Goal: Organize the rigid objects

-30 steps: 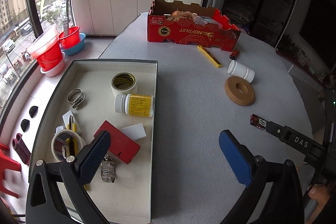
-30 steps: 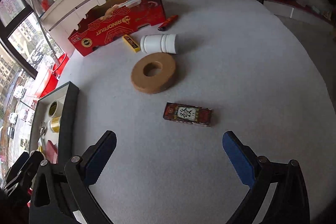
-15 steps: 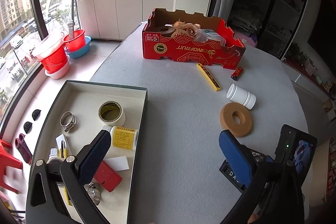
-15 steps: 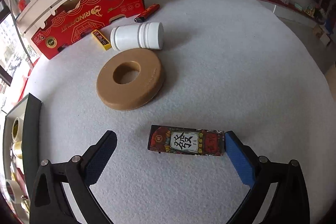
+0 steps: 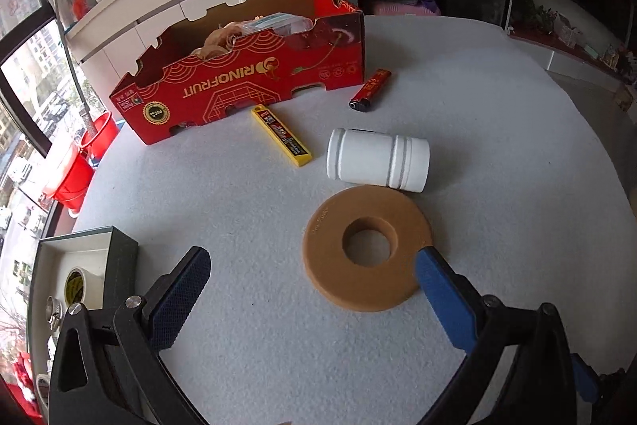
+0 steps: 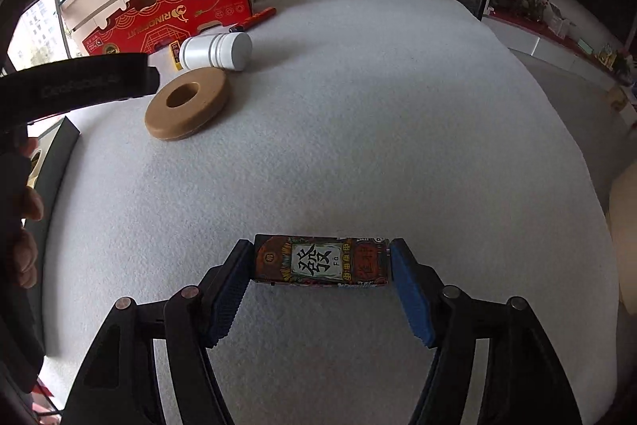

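A patterned small box printed with a Chinese character sits at the near edge of the grey worktop, lengthwise between the fingers of the right gripper, which have just been closing and now clamp both its ends. The left gripper hangs with fingers apart, one blue finger over the rim of a tan ring. Beyond lie a white bottle, yellow blade case, red lighter and red cardboard box.

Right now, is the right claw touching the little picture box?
Touching. In the right wrist view the right claw, just closing, has both blue pads against the ends of the little picture box, with no gap showing.
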`<state>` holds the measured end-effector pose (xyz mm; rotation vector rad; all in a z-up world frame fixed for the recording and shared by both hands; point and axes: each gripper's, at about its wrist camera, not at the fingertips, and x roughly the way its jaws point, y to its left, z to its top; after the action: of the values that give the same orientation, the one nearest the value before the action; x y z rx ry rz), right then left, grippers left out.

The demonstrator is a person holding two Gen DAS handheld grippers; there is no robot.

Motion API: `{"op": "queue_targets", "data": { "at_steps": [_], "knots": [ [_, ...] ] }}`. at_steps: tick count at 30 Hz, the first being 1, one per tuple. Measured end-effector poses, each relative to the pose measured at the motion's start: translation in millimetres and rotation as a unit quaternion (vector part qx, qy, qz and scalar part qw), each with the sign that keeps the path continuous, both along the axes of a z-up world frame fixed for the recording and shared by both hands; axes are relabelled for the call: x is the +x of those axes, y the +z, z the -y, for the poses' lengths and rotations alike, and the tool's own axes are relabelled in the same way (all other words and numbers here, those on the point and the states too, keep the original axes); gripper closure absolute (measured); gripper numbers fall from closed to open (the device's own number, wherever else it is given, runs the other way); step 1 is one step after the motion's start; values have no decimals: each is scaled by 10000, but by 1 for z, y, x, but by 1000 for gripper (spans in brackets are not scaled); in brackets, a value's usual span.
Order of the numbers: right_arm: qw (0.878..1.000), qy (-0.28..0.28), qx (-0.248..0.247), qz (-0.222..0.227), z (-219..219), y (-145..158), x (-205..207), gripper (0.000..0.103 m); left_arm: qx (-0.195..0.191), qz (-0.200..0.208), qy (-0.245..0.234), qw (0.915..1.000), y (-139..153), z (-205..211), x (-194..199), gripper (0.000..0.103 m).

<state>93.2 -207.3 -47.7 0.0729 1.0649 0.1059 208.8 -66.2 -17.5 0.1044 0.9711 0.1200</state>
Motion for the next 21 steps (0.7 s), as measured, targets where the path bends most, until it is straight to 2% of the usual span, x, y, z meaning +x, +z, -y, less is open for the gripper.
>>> {"op": "queue_targets", "data": {
  "at_steps": [2,3,6,8,10,13,15,18,19,21],
  "knots": [
    [10000,30,48,-23,2,0,0,33,160,-18,-51,9999,-11,10,10,0],
    [10000,50,45,-26,2,1,-1,33,101,125,-41,9999,-9,10,11,0],
    [9999,121,-31,9,1,0,-3,33,129,110,-109,9998,-9,14,20,0],
    [9998,153,-100,34,-2,0,-4,33,79,-242,-189,9995,-22,16,29,0],
    [9998,160,-117,56,-2,-1,-5,33,-197,-142,2,9997,-28,10,31,0],
    [9998,171,-118,67,-3,-1,-5,33,-860,-81,186,9961,-35,-4,34,0],
    [9997,185,-154,71,-4,-1,-4,33,-744,-8,94,9972,-37,-3,33,0],
    [9994,219,-251,102,-7,-2,-5,33,-797,-265,53,9965,-34,-6,34,0],
    [9992,234,-288,119,-7,-3,-6,33,-819,-322,57,9961,-34,-6,33,2],
    [9990,249,-337,154,-7,-4,-7,33,-801,-278,-61,9964,-29,-4,26,15]
  ]
}}
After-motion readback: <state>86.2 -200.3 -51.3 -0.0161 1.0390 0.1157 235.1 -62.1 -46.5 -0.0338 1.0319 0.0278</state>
